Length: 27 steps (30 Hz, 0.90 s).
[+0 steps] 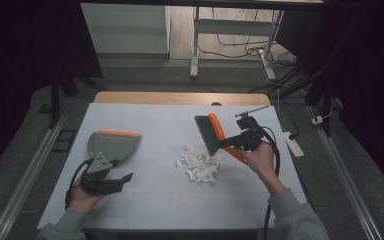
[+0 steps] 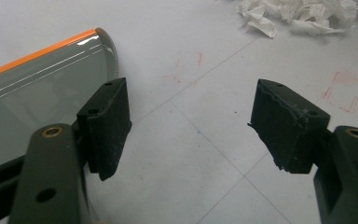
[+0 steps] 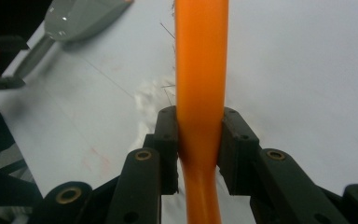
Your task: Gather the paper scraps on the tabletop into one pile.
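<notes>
While your right gripper (image 1: pixel 241 140) clamps the orange-handled grey-bristled brush (image 1: pixel 211 133) above the white paper scraps (image 1: pixel 200 164) at frame centre, your left gripper (image 1: pixel 114 181) stands open, empty. Sweeping now risks scattering scraps, because the grey orange-edged dustpan (image 1: pixel 111 145) lies unheld at left.

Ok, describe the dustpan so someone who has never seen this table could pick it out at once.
Start at the pale table and look to its left half, just ahead of the open left gripper. The dustpan lies flat there, well apart from the white paper scraps. It is the grey scoop with an orange strip along its front edge.
</notes>
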Tool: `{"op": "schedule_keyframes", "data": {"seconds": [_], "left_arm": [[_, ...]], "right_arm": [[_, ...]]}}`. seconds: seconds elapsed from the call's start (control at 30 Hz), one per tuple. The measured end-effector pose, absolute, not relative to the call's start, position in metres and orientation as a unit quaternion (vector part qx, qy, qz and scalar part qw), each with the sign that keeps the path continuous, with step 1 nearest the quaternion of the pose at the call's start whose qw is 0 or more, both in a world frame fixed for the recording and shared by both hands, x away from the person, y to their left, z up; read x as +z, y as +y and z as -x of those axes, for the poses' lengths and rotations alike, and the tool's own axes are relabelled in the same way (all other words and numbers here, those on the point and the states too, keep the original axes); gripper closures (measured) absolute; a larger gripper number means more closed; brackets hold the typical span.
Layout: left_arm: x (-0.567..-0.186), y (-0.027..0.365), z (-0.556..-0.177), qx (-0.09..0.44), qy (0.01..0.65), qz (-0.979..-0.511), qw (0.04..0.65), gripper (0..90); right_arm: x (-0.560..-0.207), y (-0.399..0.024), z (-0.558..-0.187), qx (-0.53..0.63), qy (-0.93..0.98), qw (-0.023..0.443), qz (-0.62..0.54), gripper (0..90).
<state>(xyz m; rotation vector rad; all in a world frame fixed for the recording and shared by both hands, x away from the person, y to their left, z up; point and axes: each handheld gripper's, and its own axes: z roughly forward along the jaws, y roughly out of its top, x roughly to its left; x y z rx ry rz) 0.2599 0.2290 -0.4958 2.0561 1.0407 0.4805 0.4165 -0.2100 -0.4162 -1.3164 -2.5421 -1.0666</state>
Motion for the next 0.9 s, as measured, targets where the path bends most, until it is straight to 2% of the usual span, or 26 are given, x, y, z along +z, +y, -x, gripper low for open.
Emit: {"op": "schedule_keyframes", "data": {"seconds": [0.23,0.53,0.9], "left_arm": [[-0.495,0.225,-0.261,0.187,0.407,-0.810,0.379,29.2],[-0.493,0.222,-0.262,0.185,0.405,-0.812,0.378,29.1],[-0.493,0.222,-0.262,0.183,0.404,-0.813,0.379,29.0]], "right_arm": [[-0.430,-0.264,-0.389,-0.370,-0.817,0.016,0.442,71.0],[-0.446,-0.304,-0.353,-0.375,-0.814,-0.024,0.443,71.0],[-0.454,-0.309,-0.342,-0.390,-0.815,-0.043,0.427,70.9]]}}
